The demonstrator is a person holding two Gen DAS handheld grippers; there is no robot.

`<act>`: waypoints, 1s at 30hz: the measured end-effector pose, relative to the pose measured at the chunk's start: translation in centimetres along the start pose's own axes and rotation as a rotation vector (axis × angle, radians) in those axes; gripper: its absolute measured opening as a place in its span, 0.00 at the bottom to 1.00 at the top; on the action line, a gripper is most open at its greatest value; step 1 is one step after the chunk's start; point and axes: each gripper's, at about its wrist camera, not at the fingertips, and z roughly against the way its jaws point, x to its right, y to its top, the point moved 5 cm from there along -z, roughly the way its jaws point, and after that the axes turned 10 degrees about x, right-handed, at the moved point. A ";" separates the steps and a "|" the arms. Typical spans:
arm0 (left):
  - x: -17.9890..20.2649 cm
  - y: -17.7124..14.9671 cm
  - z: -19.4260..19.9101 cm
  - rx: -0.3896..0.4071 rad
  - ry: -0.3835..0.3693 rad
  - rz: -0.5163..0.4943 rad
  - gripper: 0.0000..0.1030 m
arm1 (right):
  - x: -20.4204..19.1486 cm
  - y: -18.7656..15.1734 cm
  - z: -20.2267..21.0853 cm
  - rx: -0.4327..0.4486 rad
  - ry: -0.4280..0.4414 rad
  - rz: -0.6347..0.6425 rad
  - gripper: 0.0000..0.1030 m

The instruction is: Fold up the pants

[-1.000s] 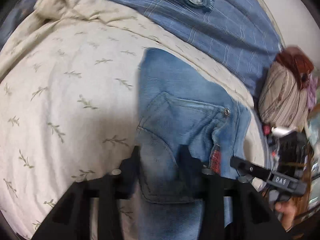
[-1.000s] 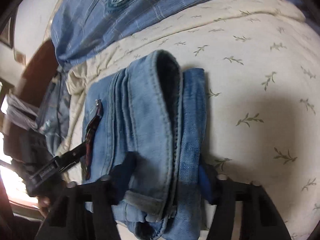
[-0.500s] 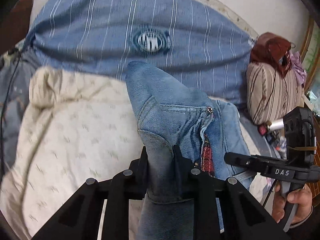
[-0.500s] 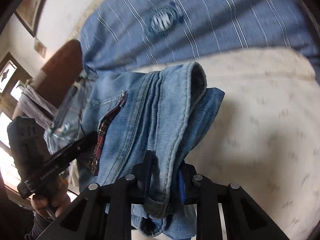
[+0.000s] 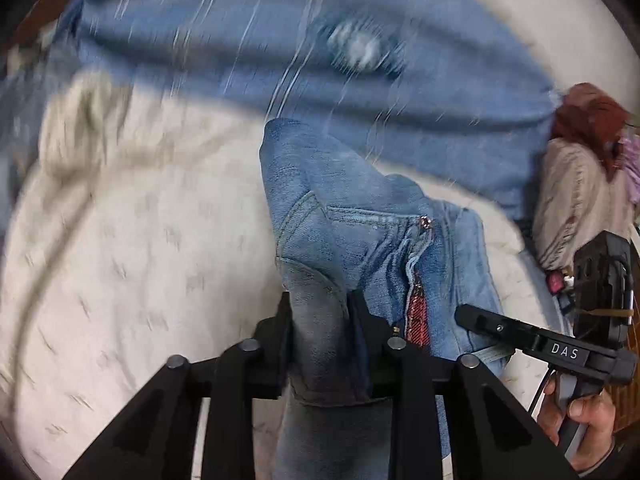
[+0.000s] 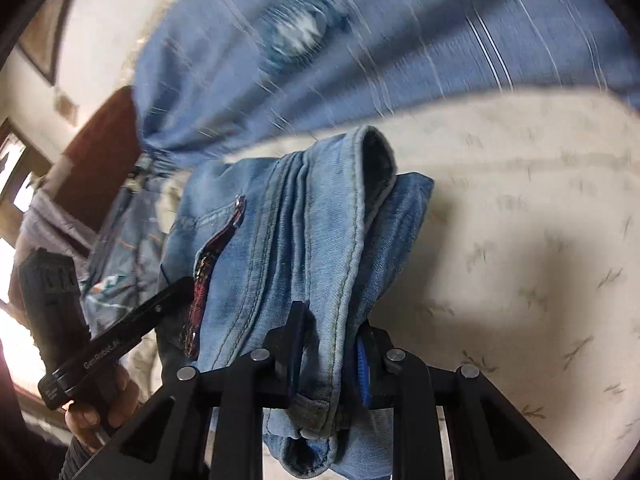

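On the cream bedspread (image 5: 132, 240), we hold the jeans (image 5: 360, 232) raised, left gripper (image 5: 320, 312) and right gripper (image 6: 332, 328) each clamping denim; we should carry both edges level, laying them flat.

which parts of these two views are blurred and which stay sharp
Left wrist view: the striped blue cloth and cream bedsheet are smeared by motion, while the jeans and the left hand-held gripper clamped on them stay crisp. Right wrist view: the same streaking on the background cloth, with sharp denim at the right hand-held gripper; both frames have dark, curved fisheye edges.
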 end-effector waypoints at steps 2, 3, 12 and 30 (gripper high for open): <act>-1.0 -1.5 -1.1 0.003 0.073 -0.010 0.45 | 1.7 -1.5 -1.6 -0.020 -0.059 -0.017 0.45; -1.3 -1.8 -1.0 0.026 0.097 -0.012 0.56 | 2.4 -2.0 -2.0 -0.014 -0.063 -0.038 0.59; -0.7 -2.4 6.2 0.174 0.154 -0.057 0.75 | -1.3 -1.5 5.0 0.171 -0.071 0.075 0.63; 2.8 -6.4 12.5 0.233 0.256 -0.190 0.91 | -3.0 -8.3 10.8 0.249 -0.278 0.312 0.97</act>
